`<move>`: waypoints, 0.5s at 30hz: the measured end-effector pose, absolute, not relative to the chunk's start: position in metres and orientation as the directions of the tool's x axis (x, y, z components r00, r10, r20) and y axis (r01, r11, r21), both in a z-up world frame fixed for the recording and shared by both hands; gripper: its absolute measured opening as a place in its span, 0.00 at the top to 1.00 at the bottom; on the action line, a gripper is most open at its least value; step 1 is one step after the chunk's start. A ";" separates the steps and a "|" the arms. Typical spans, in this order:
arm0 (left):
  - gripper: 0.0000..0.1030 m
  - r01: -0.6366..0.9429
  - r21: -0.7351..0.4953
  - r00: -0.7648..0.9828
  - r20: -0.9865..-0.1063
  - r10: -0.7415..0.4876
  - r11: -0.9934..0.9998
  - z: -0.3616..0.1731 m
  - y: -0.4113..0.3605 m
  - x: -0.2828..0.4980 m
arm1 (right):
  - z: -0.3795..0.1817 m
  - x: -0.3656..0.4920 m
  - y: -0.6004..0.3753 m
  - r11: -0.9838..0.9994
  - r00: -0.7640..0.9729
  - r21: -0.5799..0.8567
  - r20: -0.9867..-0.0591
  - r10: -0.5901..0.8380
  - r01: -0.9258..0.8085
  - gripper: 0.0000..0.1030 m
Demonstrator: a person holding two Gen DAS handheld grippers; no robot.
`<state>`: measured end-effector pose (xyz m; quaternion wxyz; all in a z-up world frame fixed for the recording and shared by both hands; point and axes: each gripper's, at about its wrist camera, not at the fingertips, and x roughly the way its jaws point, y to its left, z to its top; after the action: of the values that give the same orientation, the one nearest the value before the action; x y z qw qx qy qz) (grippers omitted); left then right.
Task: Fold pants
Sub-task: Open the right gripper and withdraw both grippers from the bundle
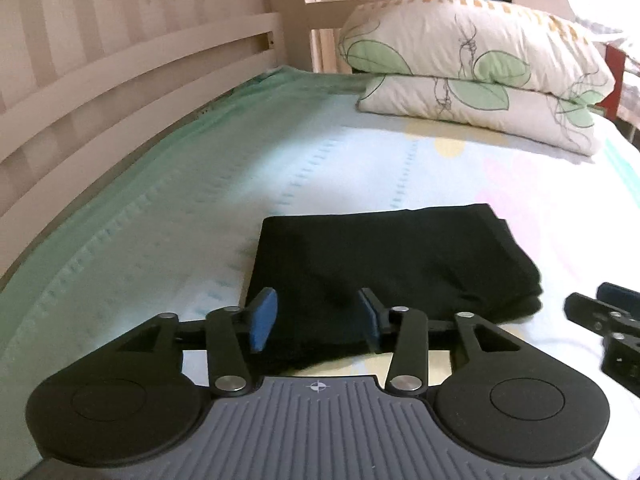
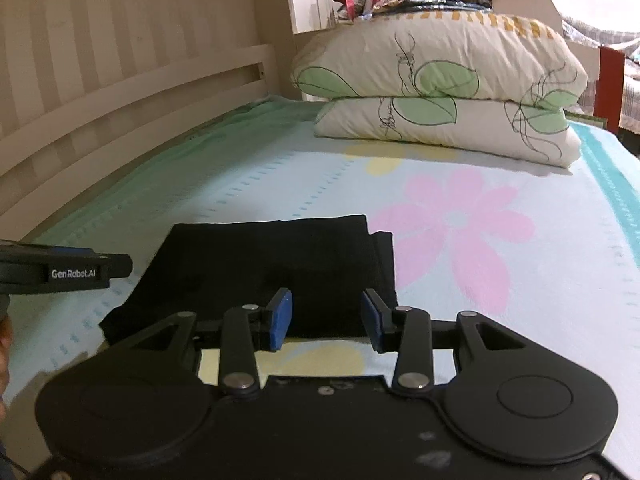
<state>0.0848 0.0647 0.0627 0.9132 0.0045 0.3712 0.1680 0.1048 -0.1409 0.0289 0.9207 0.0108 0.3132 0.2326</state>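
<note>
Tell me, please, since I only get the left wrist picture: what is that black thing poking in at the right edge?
Observer: That is the right gripper, the second handheld tool. Its own camera shows its jaws standing open with nothing pinched between them.
Operator: Is it over the black pants?
Observer: It sits at the near right part of the folded pants, where the right edge shows layers stepped one behind another.
Operator: Is anything written on these tools?
Observer: Yes. In the right wrist view the left gripper shows its side, with white lettering reading GenRobot.AI.
</note>
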 end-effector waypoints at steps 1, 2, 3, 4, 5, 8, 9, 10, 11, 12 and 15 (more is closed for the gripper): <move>0.58 -0.297 0.119 0.667 -0.685 0.295 0.948 0.063 0.064 0.083 | 0.030 0.101 -0.139 0.894 0.697 0.161 -0.575 0.429 -0.419 0.60; 0.58 -0.291 0.105 0.663 -0.695 0.279 0.951 0.063 0.064 0.081 | 0.030 0.104 -0.137 0.894 0.695 0.158 -0.578 0.427 -0.418 0.60; 0.58 -0.291 0.097 0.656 -0.704 0.272 0.952 0.062 0.064 0.081 | 0.031 0.101 -0.136 0.894 0.694 0.158 -0.579 0.428 -0.420 0.60; 0.58 -0.294 0.100 0.650 -0.708 0.275 0.951 0.060 0.064 0.081 | 0.031 0.101 -0.135 0.894 0.693 0.160 -0.580 0.428 -0.418 0.60; 0.58 -0.295 0.107 0.646 -0.710 0.280 0.950 0.059 0.064 0.081 | 0.032 0.100 -0.135 0.896 0.694 0.162 -0.582 0.424 -0.413 0.60; 0.57 -0.301 0.098 0.622 -0.734 0.274 0.948 0.053 0.066 0.086 | 0.036 0.096 -0.134 0.904 0.697 0.171 -0.587 0.412 -0.391 0.60; 0.57 -0.308 0.080 0.614 -0.745 0.262 0.948 0.051 0.068 0.088 | 0.037 0.096 -0.133 0.907 0.701 0.173 -0.584 0.409 -0.385 0.60; 0.57 -0.315 0.062 0.610 -0.751 0.251 0.947 0.050 0.069 0.086 | 0.038 0.096 -0.133 0.908 0.704 0.173 -0.583 0.406 -0.381 0.60; 0.57 -0.318 0.048 0.609 -0.755 0.243 0.947 0.048 0.071 0.087 | 0.039 0.099 -0.133 0.909 0.705 0.174 -0.583 0.404 -0.378 0.59; 0.57 -0.320 0.041 0.606 -0.759 0.238 0.946 0.047 0.072 0.087 | 0.039 0.099 -0.132 0.910 0.705 0.174 -0.584 0.403 -0.376 0.59; 0.57 -0.324 0.039 0.591 -0.772 0.235 0.945 0.042 0.074 0.088 | 0.036 0.099 -0.130 0.912 0.705 0.167 -0.588 0.396 -0.374 0.59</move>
<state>0.0884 0.0736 0.0419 0.8902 -0.0526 0.4244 0.1568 0.0988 -0.1301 0.0365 0.9232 0.0176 0.3224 0.2085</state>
